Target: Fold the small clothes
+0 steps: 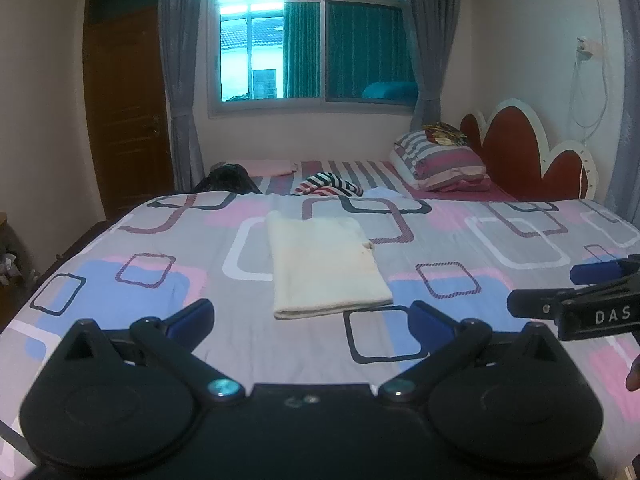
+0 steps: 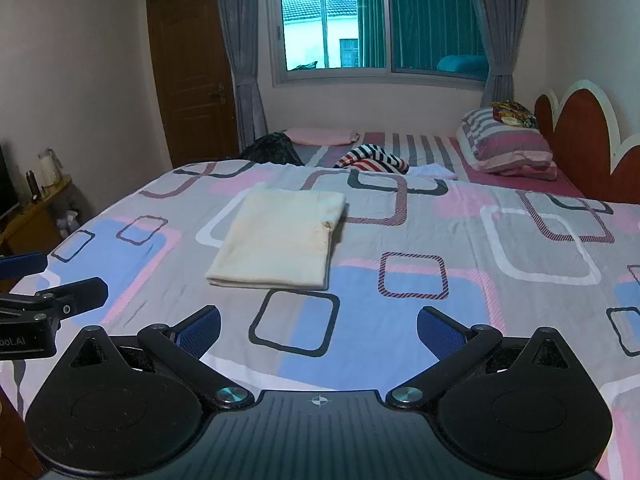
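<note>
A: Cloth first: where is it seen?

B: Cream folded garment (image 1: 326, 264) is found lying flat on the patterned bedspread (image 1: 460, 240), at about twelve o'clock from the left gripper (image 1: 312, 316) in the left wrist view. In the right wrist view the same garment (image 2: 280, 240) is placed at about eleven o'clock from the right gripper (image 2: 319, 326). Its folded edge is turned toward the cameras.

A: And the tools?

B: The left gripper's jaws are spread wide and nothing is held between them. The right gripper is likewise parted and empty. Neither is touching the garment; bare bedspread is seen between the blue pads (image 2: 202, 330) and the cloth.

A: Is either gripper seen by the other camera?

B: Yes. The right gripper (image 1: 540, 290) is caught at three o'clock in the left view, fingers apart (a label reading "DAS" is visible on it). The left gripper (image 2: 72, 278) is caught at nine o'clock in the right view.

A: What else is noted?

B: A striped garment (image 2: 372, 160) is left crumpled beyond the bedspread at twelve o'clock, with a dark bundle (image 2: 274, 148) near it at eleven. A striped pillow (image 2: 508, 140) is propped by the red headboard (image 2: 580, 128) at two o'clock. A window (image 2: 380, 20) and a brown door (image 2: 188, 68) are seen on the far wall.
</note>
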